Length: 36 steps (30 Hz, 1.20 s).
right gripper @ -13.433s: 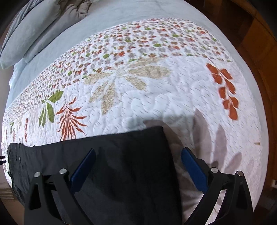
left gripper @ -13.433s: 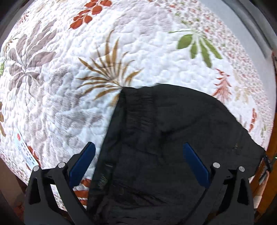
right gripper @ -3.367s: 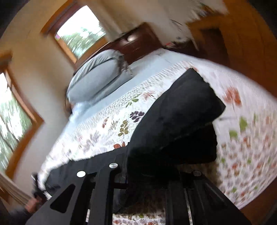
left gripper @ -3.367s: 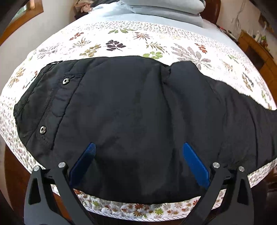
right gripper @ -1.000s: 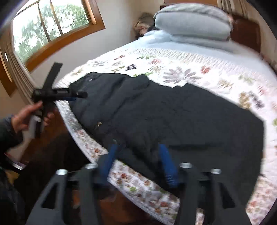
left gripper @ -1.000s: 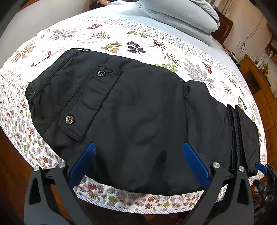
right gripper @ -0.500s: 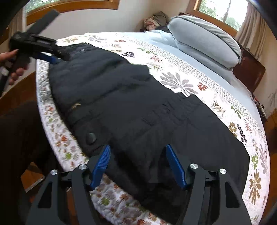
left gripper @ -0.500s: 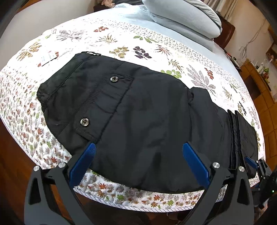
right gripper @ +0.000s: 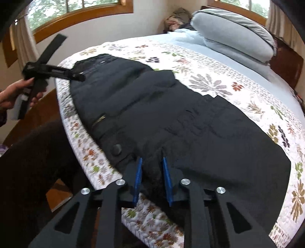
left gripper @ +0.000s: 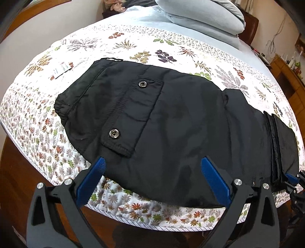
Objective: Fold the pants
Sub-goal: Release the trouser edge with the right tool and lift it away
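Note:
Black pants point(left gripper: 181, 122) lie along the near edge of the floral quilt point(left gripper: 133, 43), waistband to the left, legs folded back on themselves at the right. My left gripper point(left gripper: 152, 171) is open and empty, held over the pants' near edge below the back pocket point(left gripper: 133, 114). My right gripper point(right gripper: 151, 169) is shut on a pinch of the pants point(right gripper: 190, 118) at the folded end, by the bed's edge. The left gripper also shows in the right wrist view point(right gripper: 51, 72), held in a hand at the waistband end.
Grey pillows point(right gripper: 232, 32) are stacked at the head of the bed. A white label point(left gripper: 61, 69) lies on the quilt beyond the waistband. The wooden floor point(left gripper: 22, 171) runs below the near bed edge. A window point(right gripper: 76, 9) is in the wall behind.
My right gripper has closed from open onto the pants fabric at the folded end. My left gripper has drifted left and back a little, staying open.

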Available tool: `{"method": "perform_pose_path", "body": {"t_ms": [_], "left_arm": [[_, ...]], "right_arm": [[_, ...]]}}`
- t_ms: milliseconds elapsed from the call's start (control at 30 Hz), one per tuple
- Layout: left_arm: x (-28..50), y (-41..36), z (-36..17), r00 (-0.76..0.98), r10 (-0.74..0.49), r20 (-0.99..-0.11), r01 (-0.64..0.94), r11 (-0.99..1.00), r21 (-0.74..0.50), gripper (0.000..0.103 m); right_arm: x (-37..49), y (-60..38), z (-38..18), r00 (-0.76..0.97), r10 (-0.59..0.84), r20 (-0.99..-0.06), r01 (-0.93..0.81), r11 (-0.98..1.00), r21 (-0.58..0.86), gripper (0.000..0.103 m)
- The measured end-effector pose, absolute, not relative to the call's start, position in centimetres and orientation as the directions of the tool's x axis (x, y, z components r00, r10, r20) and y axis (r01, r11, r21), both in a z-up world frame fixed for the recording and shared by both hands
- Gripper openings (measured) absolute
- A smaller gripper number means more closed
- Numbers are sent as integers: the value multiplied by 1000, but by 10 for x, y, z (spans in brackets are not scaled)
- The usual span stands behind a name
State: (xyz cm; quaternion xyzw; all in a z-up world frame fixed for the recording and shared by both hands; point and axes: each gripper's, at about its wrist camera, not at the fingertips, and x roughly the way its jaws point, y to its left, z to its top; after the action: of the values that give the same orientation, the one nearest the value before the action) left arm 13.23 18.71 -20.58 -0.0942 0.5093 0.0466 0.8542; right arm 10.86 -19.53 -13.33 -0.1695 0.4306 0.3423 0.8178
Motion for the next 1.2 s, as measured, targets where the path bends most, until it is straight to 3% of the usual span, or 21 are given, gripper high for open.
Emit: {"method": "perform_pose_path", "body": {"t_ms": [100, 133, 167, 267, 500, 633, 767, 1000, 1200], "left_arm": [[129, 188, -205, 472, -24, -881, -174, 977, -120, 100], [127, 190, -205, 469, -29, -883, -176, 976, -126, 100], [124, 192, -204, 468, -30, -883, -180, 975, -128, 100], [115, 205, -201, 463, -25, -886, -208, 969, -136, 100], [87, 261, -197, 467, 15, -884, -383, 904, -187, 100], [85, 290, -214, 475, -81, -876, -453, 831, -322, 100], [98, 307, -230, 508, -215, -834, -471, 742, -478, 100], [118, 322, -255, 523, -294, -800, -516, 638, -572, 100], [115, 332, -268, 570, -393, -721, -511, 518, -686, 94]], "right_arm": [[108, -196, -136, 397, 405, -824, -698, 716, 16, 26], [108, -196, -135, 398, 412, -819, -695, 718, 23, 34], [109, -197, -133, 390, 434, -812, -693, 719, 51, 50], [108, -200, -125, 388, 481, -786, -688, 719, 100, 59], [120, -226, -107, 395, 565, -724, -603, 754, 260, 60], [131, -255, -100, 420, 590, -690, -513, 781, 356, 60], [138, -287, -96, 474, 547, -690, -419, 830, 369, 60], [138, -313, -93, 520, 497, -695, -356, 866, 352, 61], [141, -312, -99, 512, 480, -712, -346, 874, 340, 64]]}}
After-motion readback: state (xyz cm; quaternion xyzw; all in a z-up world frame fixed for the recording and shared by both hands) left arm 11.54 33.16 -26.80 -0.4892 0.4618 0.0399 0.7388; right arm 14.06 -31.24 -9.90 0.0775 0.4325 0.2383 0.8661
